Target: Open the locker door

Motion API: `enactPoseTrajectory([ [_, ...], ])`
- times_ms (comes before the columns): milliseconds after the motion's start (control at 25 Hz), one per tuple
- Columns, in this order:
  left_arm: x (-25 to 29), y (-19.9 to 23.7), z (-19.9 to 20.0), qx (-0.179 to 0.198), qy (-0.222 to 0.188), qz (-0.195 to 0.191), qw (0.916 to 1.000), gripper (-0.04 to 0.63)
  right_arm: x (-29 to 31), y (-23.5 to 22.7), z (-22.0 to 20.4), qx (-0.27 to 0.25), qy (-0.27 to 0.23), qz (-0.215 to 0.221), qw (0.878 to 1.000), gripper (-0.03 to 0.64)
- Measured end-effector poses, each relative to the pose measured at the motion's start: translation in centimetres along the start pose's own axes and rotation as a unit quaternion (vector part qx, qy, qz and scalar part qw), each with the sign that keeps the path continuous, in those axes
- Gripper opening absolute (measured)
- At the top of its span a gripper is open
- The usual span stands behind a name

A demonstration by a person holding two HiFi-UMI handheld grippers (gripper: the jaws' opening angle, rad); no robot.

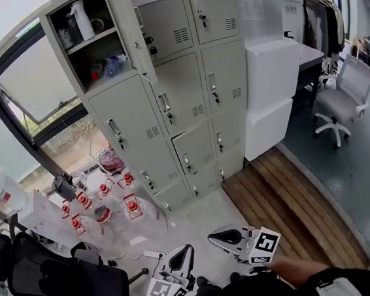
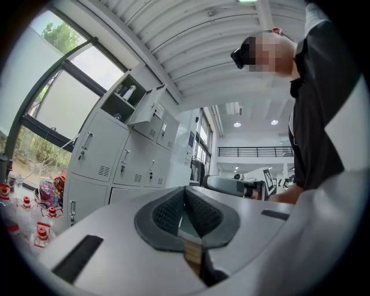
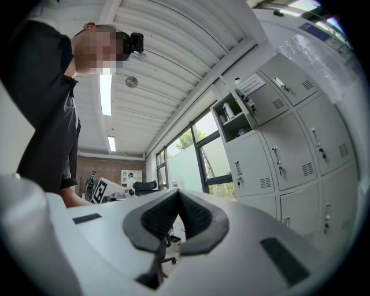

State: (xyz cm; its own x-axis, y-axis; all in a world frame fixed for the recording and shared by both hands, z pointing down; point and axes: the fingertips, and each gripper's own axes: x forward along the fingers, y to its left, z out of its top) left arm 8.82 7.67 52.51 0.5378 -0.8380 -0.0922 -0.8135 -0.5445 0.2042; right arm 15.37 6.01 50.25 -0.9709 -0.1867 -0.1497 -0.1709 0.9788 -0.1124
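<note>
Lockers: the grey locker bank point(image 1: 167, 100) stands by the window, well apart from both grippers. Its top-left door point(image 1: 130, 31) already hangs open and the other doors are shut. Which door is meant cannot be told.
Left gripper: the left gripper point(image 1: 180, 259) point(image 2: 186, 211) sits low by the person's body, jaws pressed together with nothing between them.
Right gripper: the right gripper point(image 1: 227, 238) point(image 3: 178, 222) is just beside it, likewise closed and empty.
Risk, grip: closed jaws reaching a handle point(image 1: 165, 104) would only knock it, so they probably need to part first.
Risk, slip: the handles look slim and sit close to the door face, so a pad could slide off mid-pull.
Risk, floor: red-capped bottles point(image 1: 101, 199) crowd the foot of the left column and a black chair point(image 1: 61, 278) sits near. A careless step in could topple them.
</note>
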Motion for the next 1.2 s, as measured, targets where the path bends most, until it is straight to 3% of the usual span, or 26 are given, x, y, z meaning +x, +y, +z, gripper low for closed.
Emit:
enactPoseTrajectory([
  [760, 0.7, -0.3, 0.4, -0.007, 0.0, 0.014, 0.9999, 0.015, -1.0, -0.7, 0.5, -0.006, 0.007, -0.005, 1.0, 0.009],
  [960, 1.4, -0.9, 1.6, 0.0, -0.001, -0.013, 0.9999, 0.015, -1.1, -2.1, 1.7, -0.02, 0.001, -0.012, 1.0, 0.009],
  [1200, 2.0, -0.1, 1.7, 0.004, -0.007, -0.003, 1.0, 0.015, -1.2, -3.5, 1.5, -0.027, 0.001, -0.018, 0.999, 0.009],
])
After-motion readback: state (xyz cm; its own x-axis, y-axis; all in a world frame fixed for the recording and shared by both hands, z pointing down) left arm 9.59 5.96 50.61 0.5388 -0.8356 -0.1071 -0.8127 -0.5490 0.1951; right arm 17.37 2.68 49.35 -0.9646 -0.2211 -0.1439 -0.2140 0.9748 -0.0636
